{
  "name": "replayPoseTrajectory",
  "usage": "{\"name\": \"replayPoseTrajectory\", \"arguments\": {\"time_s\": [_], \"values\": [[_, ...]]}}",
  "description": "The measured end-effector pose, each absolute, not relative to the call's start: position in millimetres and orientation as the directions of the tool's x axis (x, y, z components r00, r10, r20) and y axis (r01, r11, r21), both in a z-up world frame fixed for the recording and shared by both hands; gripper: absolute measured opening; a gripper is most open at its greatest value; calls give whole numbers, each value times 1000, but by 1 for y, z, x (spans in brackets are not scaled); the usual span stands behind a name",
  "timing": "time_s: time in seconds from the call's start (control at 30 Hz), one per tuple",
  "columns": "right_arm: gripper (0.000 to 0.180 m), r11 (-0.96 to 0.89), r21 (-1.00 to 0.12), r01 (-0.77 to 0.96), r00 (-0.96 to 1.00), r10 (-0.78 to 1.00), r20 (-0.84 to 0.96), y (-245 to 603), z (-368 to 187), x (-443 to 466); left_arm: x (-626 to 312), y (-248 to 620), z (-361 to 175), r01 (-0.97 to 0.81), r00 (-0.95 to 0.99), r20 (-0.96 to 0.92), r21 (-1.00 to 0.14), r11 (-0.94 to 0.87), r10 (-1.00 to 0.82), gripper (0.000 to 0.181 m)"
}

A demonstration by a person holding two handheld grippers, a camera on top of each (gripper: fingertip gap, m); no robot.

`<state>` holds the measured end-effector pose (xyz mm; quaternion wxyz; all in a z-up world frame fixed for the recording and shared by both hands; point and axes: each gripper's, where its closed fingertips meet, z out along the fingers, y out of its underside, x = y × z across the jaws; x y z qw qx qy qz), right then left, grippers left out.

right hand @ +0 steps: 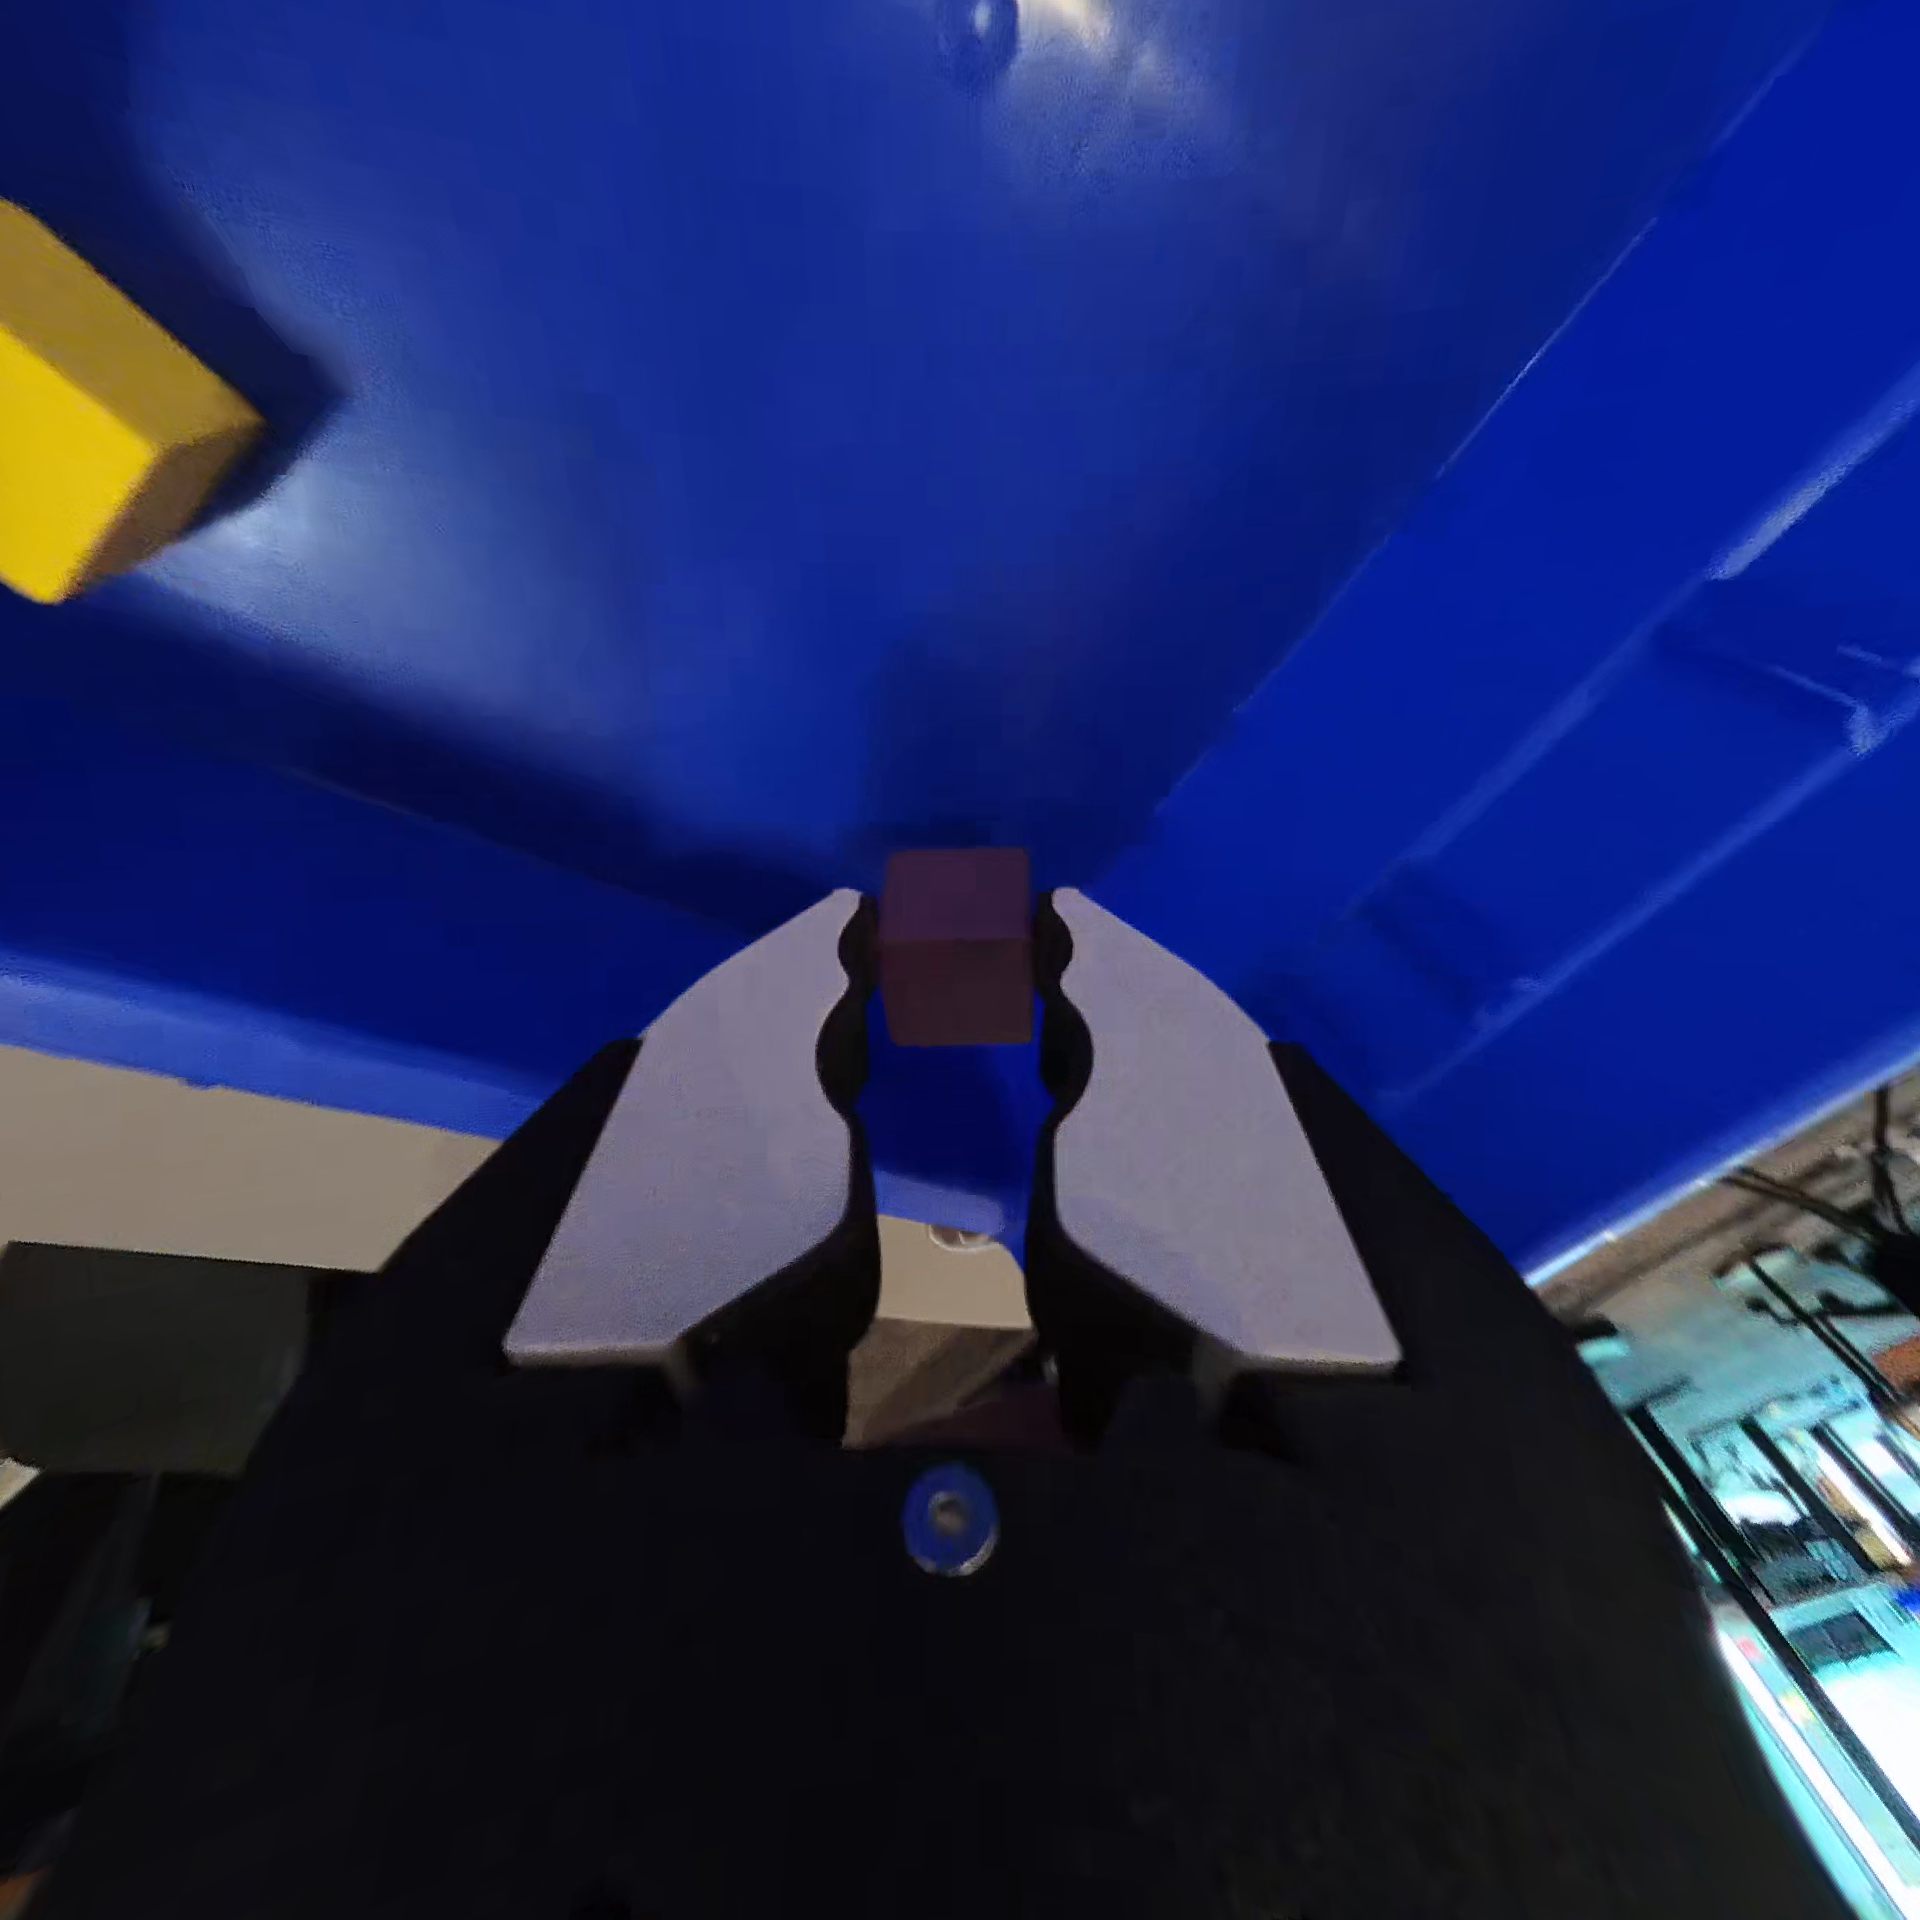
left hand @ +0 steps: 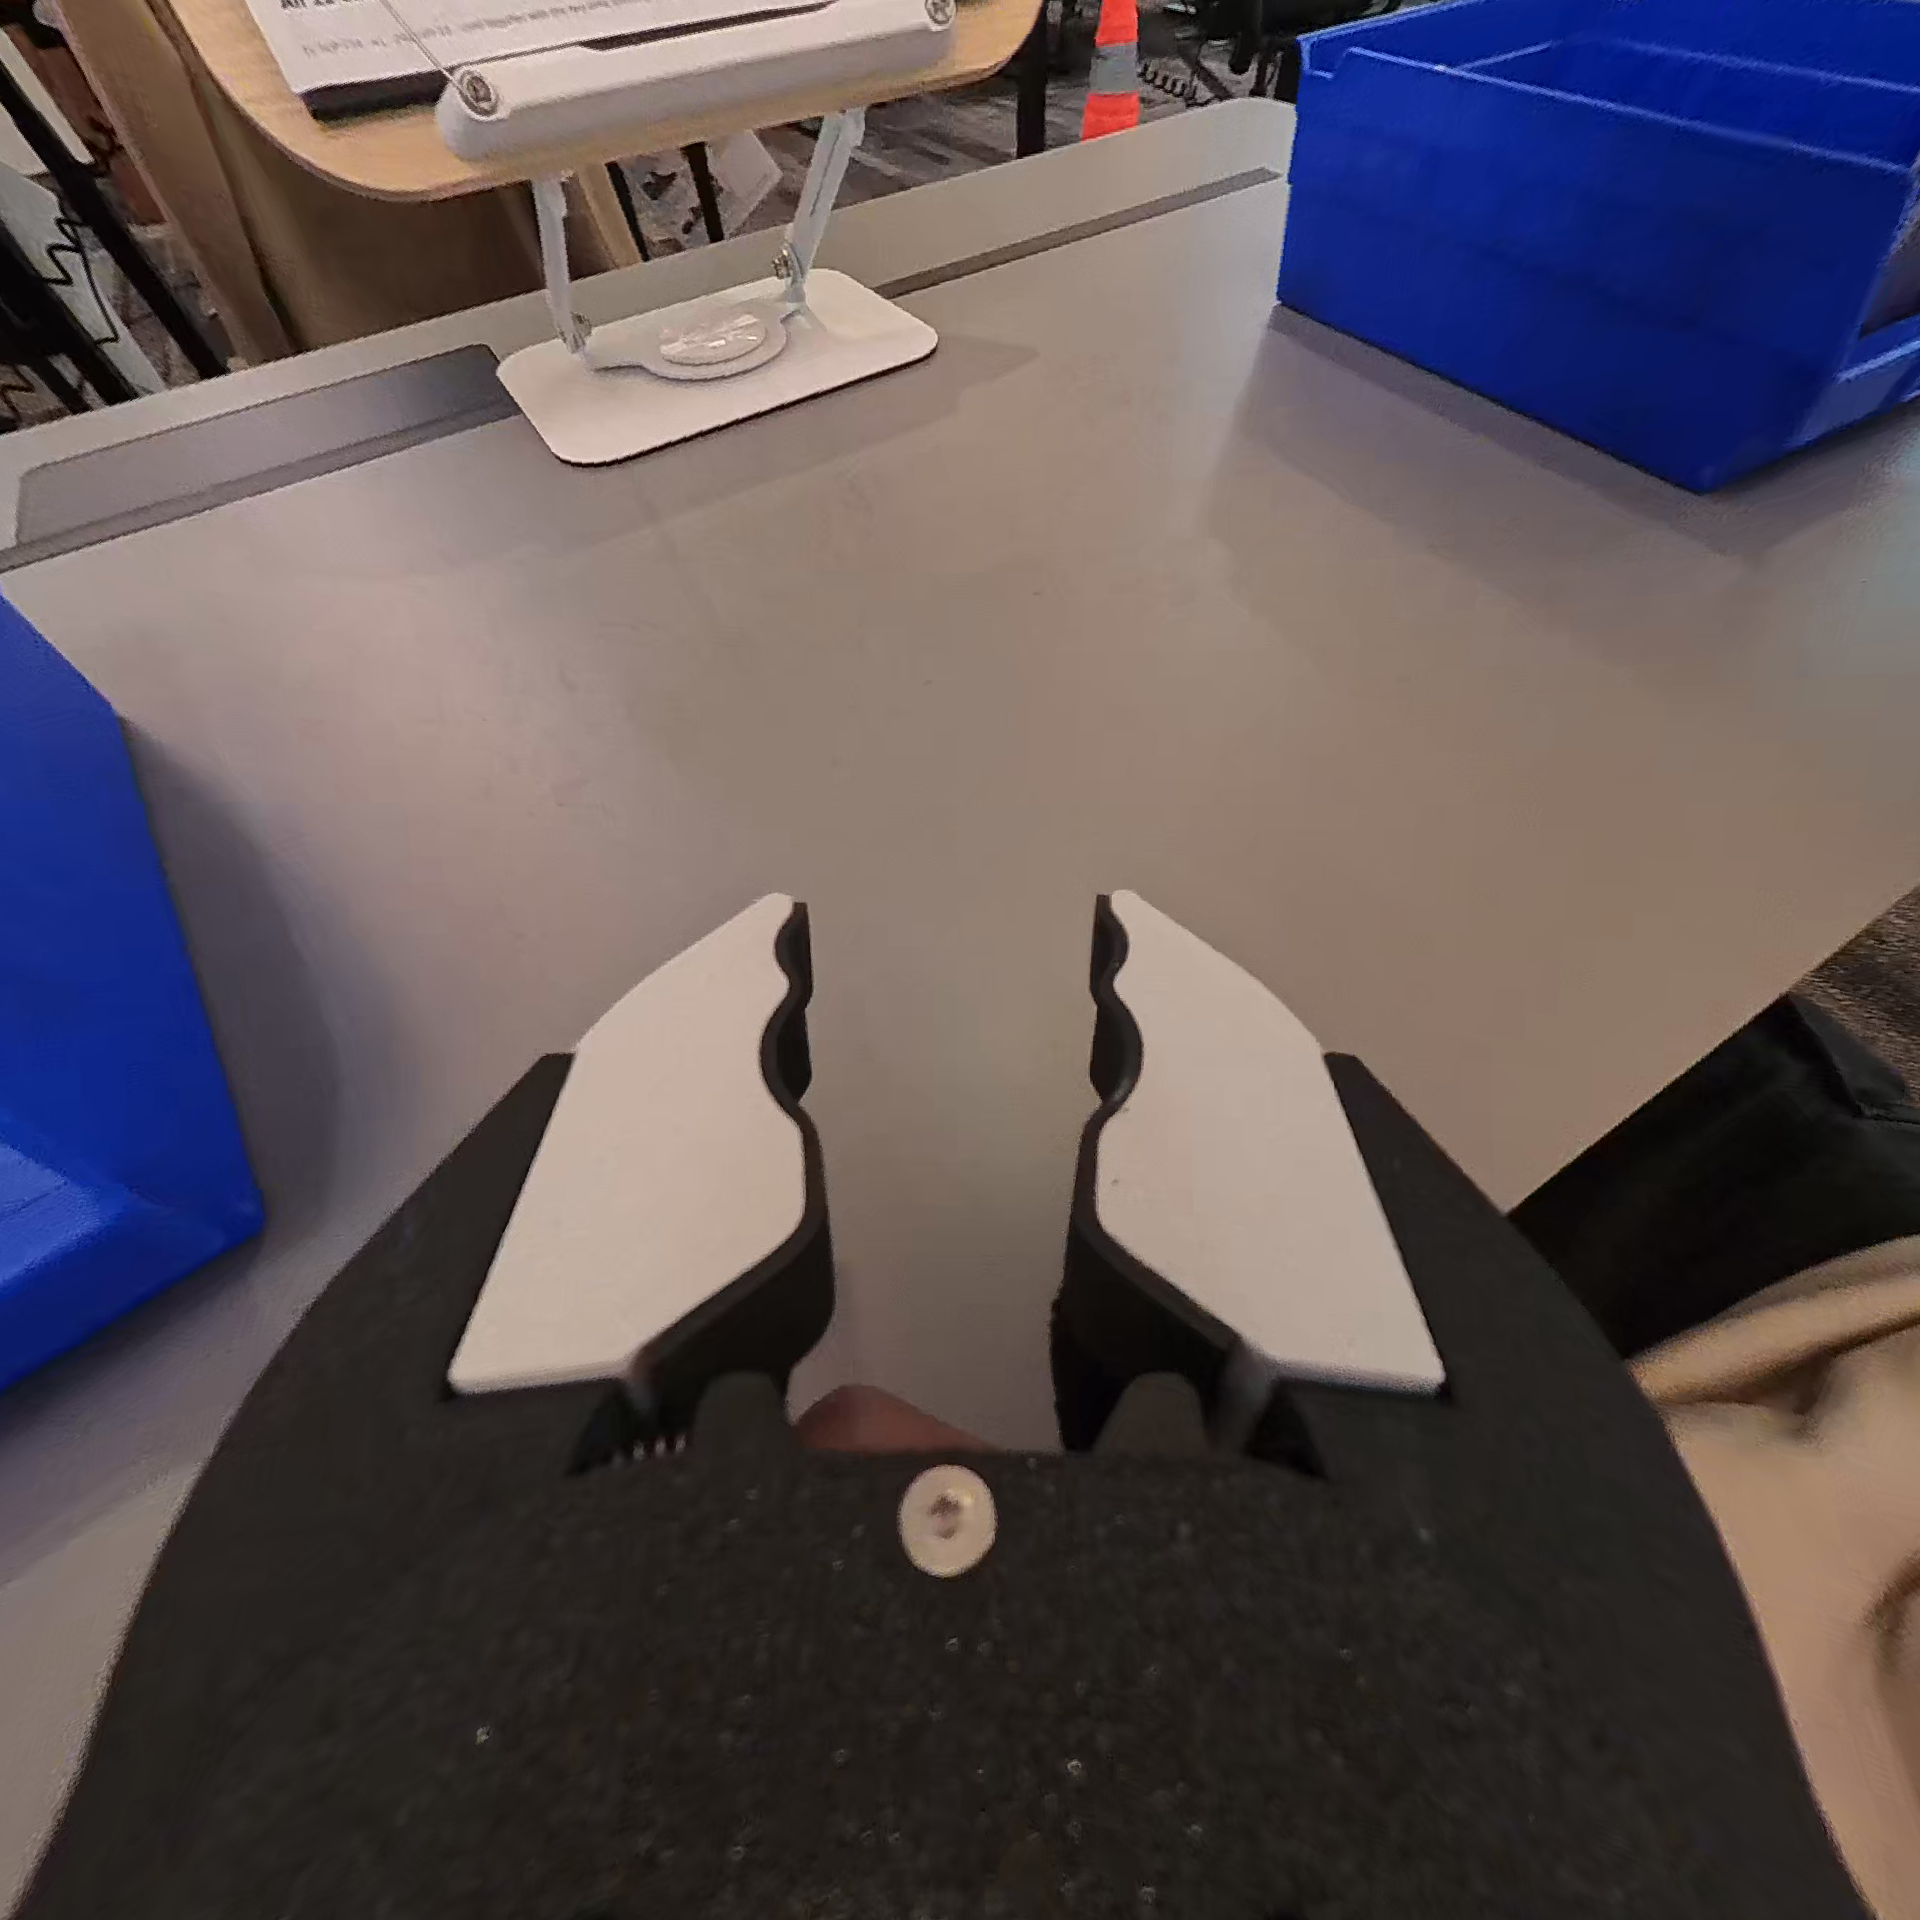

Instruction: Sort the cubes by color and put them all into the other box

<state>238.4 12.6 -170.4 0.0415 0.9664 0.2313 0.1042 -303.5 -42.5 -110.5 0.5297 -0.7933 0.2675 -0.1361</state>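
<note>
The jaws of the right gripper point(right hand: 954, 899) were pinching a small purple cube point(right hand: 956, 940) at their tips, low inside a blue bin point(right hand: 1558, 644), close to its floor. A yellow cube point(right hand: 94, 416) lay on that bin's floor off to the left, well apart from the held one. The left gripper point(left hand: 948, 909) hung with its jaws spread and empty over the grey table point(left hand: 935, 675), between a blue bin at left point(left hand: 94, 987) and another at far right point(left hand: 1558, 260). Judging from this, sorting was partway: one cube in hand, at least one more waiting or already placed; which bin was the goal could not be told.
</note>
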Motion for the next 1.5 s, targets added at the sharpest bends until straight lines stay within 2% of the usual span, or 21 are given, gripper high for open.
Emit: {"name": "replayPoseTrajectory", "arguments": {"time_s": [0.13, 0.2, 0.27, 0.3, 0.37, 0.43, 0.47, 0.5, 0.57, 0.67, 0.7, 0.77, 0.9, 1.03, 1.17, 1.27, 1.37, 1.43, 1.5], "values": [[29, -871, 225, 436, 845, 482, 232, 10, -177, 251, -304, -44, -109, -274, 812, -59, -917, -290, -581, 53], [30, -872, 206, 444, 841, 485, 240, 11, -178, 250, -306, -43, -110, -266, 816, -52, -919, -292, -576, 55], [39, -882, 133, 452, 839, 471, 273, 16, -169, 246, -309, -41, -110, -249, 820, -34, -920, -302, -571, 56], [41, -884, 40, 466, 841, 456, 292, 22, -158, 236, -311, -39, -110, -240, 826, -27, -920, -308, -563, 55], [39, -823, -300, 482, 866, 396, 306, 41, -118, 190, -314, -36, -109, -228, 838, -24, -923, -310, -546, 55], [45, -609, -650, 454, 883, 406, 237, 39, -68, 119, -318, -31, -108, -220, 854, -36, -929, -299, -519, 55], [45, -484, -781, 394, 889, 416, 191, 30, -48, 85, -321, -29, -108, -217, 865, -44, -931, -293, -501, 55], [43, -371, -875, 312, 889, 438, 132, 17, -35, 51, -323, -26, -108, -213, 875, -51, -933, -289, -481, 54], [40, -240, -962, 133, 862, 507, -7, -12, -34, -9, -327, -23, -110, -207, 891, -57, -933, -293, -449, 54], [26, -96, -994, -57, 852, 514, -99, -38, -55, -53, -328, -21, -121, -220, 897, -60, -919, -326, -438, 54], [26, -92, -992, -90, 847, 517, -125, -44, -66, -60, -327, -21, -124, -227, 896, -63, -916, -331, -440, 54], [35, -146, -989, -30, 833, 543, -105, -54, -90, -72, -326, -21, -126, -249, 890, -81, -911, -328, -449, 54], [38, -170, -985, 11, 831, 550, -85, -53, -98, -73, -326, -18, -134, -267, 889, -88, -897, -354, -449, 53], [37, -153, -987, 58, 831, 554, -37, -54, -101, -72, -325, -19, -138, -296, 887, -113, -883, -365, -448, 53], [35, -175, -984, 23, 813, 576, -83, -55, -100, -77, -345, -15, -123, -318, 897, -149, -871, -374, -417, 53], [35, -215, -977, -3, 792, 595, -133, -55, -103, -83, -404, 10, -75, -259, 947, -154, -885, -388, -280, 49], [35, -223, -975, 17, 780, 613, -127, -56, -106, -88, -471, 60, -42, -136, 987, -82, -876, -464, -136, 50], [35, -222, -975, 27, 776, 620, -120, -57, -107, -89, -516, 106, -48, -64, 998, -66, -846, -530, -15, 52], [35, -231, -973, 30, 768, 629, -125, -58, -108, -91, -539, 146, -81, 61, 998, 34, -758, -649, 55, 56]]}}
